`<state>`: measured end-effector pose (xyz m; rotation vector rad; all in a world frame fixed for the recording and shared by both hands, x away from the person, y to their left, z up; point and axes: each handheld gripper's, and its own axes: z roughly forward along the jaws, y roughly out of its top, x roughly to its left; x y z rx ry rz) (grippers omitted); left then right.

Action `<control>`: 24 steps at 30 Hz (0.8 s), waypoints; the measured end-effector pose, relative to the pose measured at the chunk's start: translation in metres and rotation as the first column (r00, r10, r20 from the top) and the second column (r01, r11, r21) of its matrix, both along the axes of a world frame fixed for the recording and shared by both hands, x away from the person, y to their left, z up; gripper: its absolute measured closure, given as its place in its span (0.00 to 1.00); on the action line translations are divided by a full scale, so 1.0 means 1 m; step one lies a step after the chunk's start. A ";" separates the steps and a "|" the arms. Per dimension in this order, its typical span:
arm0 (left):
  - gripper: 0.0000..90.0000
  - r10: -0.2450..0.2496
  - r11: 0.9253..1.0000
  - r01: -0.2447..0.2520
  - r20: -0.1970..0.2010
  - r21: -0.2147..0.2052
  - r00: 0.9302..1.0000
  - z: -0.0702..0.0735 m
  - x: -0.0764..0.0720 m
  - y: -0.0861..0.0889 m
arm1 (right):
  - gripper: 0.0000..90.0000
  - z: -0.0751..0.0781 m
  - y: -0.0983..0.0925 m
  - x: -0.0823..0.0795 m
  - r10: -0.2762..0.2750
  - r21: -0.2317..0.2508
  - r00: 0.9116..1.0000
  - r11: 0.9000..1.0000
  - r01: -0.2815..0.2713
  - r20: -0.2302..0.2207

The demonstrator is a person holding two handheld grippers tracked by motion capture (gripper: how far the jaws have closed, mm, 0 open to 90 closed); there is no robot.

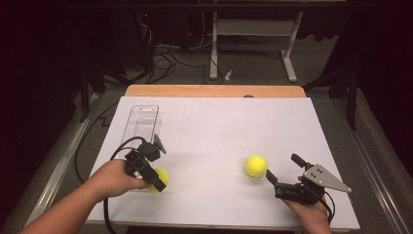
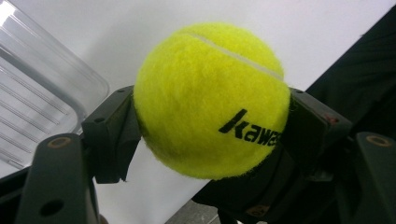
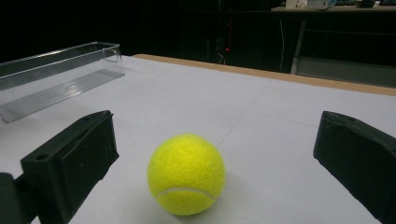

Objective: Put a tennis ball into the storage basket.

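My left gripper (image 1: 155,176) is at the table's front left, shut on a yellow tennis ball (image 1: 161,179). In the left gripper view its black pads (image 2: 112,135) press both sides of that ball (image 2: 212,100), which bears black lettering. A second yellow tennis ball (image 1: 255,165) rests on the white sheet, right of centre. My right gripper (image 1: 282,166) sits just right of it, low over the table and open. In the right gripper view this ball (image 3: 187,173) lies between the wide-spread jaws of the right gripper (image 3: 215,154), touching neither.
A clear plastic tray (image 1: 142,124) lies lengthwise at the left, just beyond my left gripper; it also shows as the tray (image 2: 37,93) and the tray (image 3: 56,74). A white sheet (image 1: 214,131) covers the wooden table. Cables and desk legs stand beyond the far edge.
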<state>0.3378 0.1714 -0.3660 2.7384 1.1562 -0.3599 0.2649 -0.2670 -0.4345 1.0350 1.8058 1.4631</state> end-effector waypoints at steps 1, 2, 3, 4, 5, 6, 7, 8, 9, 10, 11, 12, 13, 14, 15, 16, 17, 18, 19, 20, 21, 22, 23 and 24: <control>0.30 0.000 1.000 0.000 0.000 0.000 1.000 0.000 0.000 0.000 | 0.00 0.000 0.000 0.000 0.000 0.000 1.000 1.000 0.000 0.000; 0.30 0.004 1.000 -0.004 0.005 -0.002 1.000 0.003 0.001 0.000 | 0.00 0.000 0.000 0.000 0.000 0.000 1.000 1.000 0.000 -0.001; 0.30 0.001 1.000 -0.001 0.007 -0.003 1.000 0.006 0.002 0.001 | 0.00 0.000 0.000 0.000 0.000 0.000 1.000 1.000 0.000 -0.001; 0.30 -0.004 1.000 0.004 0.008 -0.006 1.000 0.009 0.002 0.001 | 0.00 0.000 0.000 0.000 0.001 0.000 1.000 1.000 -0.001 -0.001; 0.30 0.003 1.000 -0.003 0.011 -0.010 1.000 0.012 0.003 0.002 | 0.00 0.000 0.000 0.000 0.001 0.000 1.000 1.000 -0.001 -0.001; 0.30 0.007 1.000 -0.007 0.013 -0.012 1.000 0.015 0.004 0.003 | 0.00 0.000 0.001 0.000 0.001 0.000 1.000 1.000 -0.001 -0.001; 0.30 0.013 1.000 -0.013 0.013 -0.011 1.000 0.018 0.005 0.003 | 0.00 0.000 0.001 0.000 0.001 -0.001 1.000 1.000 -0.001 0.000; 0.30 0.019 1.000 -0.019 0.015 -0.011 1.000 0.020 0.006 0.004 | 0.00 0.000 0.001 0.000 0.001 -0.001 1.000 1.000 -0.001 0.000; 0.30 0.024 1.000 -0.024 0.016 -0.009 1.000 0.023 0.007 0.004 | 0.00 0.000 0.001 0.000 0.001 0.000 1.000 1.000 -0.001 0.000; 0.30 0.031 0.999 -0.031 0.015 -0.010 0.999 0.025 0.008 0.005 | 0.00 0.000 0.001 0.000 0.001 0.000 1.000 1.000 -0.001 0.000; 0.30 0.025 1.000 -0.025 0.014 -0.004 1.000 0.028 0.009 0.006 | 0.00 0.000 0.000 0.000 0.001 -0.001 1.000 1.000 -0.001 -0.001; 0.30 0.036 0.999 -0.036 0.019 -0.007 0.999 0.031 0.010 0.007 | 0.00 0.000 0.000 0.000 0.001 -0.001 1.000 1.000 -0.001 -0.001; 0.30 0.041 0.999 -0.041 0.019 -0.008 0.999 0.034 0.011 0.009 | 0.00 -0.001 0.000 0.000 0.000 -0.001 1.000 1.000 0.000 -0.001; 0.30 0.044 0.999 -0.044 0.017 -0.012 0.999 0.037 0.013 0.010 | 0.00 -0.001 0.000 0.000 0.000 -0.001 1.000 1.000 0.000 -0.001; 0.30 0.052 0.999 -0.051 0.019 -0.016 0.998 0.039 0.014 0.012 | 0.00 0.000 0.000 0.000 -0.001 0.000 1.000 1.000 0.001 0.001; 0.30 0.060 0.998 -0.059 0.022 -0.017 0.998 0.042 0.015 0.013 | 0.00 0.000 0.000 0.000 -0.001 0.000 1.000 1.000 0.001 0.001; 0.30 0.068 0.998 -0.068 0.025 -0.015 0.997 0.046 0.017 0.017 | 0.00 0.000 0.000 0.000 0.000 -0.001 1.000 1.000 0.000 0.000; 0.30 0.072 0.997 -0.071 0.029 -0.014 0.997 0.048 0.018 0.018 | 0.00 0.000 0.000 0.001 0.000 -0.002 1.000 1.000 0.000 0.001; 0.30 0.072 0.997 -0.071 0.029 -0.014 0.997 0.048 0.018 0.018 | 0.00 0.000 0.000 0.001 0.000 -0.002 1.000 1.000 0.000 0.001; 0.30 0.074 0.997 -0.074 0.030 -0.014 0.997 0.049 0.019 0.020 | 0.00 0.000 0.000 0.001 0.000 -0.002 1.000 1.000 0.000 0.001; 0.30 0.080 0.997 -0.080 0.021 -0.017 0.997 0.051 0.020 0.023 | 0.00 0.000 0.000 0.001 0.000 -0.002 1.000 1.000 0.000 0.002; 0.30 0.080 0.997 -0.080 0.021 -0.017 0.997 0.051 0.020 0.023 | 0.00 0.000 0.000 0.001 0.000 -0.002 1.000 1.000 0.000 0.002; 0.30 0.089 0.996 -0.088 0.024 -0.019 0.996 0.052 0.021 0.025 | 0.00 0.000 0.000 0.001 -0.001 -0.002 1.000 1.000 0.001 0.000; 0.30 0.094 0.995 -0.094 0.023 -0.018 0.995 0.052 0.022 0.026 | 0.00 0.000 0.000 0.001 -0.001 -0.002 1.000 1.000 0.001 0.001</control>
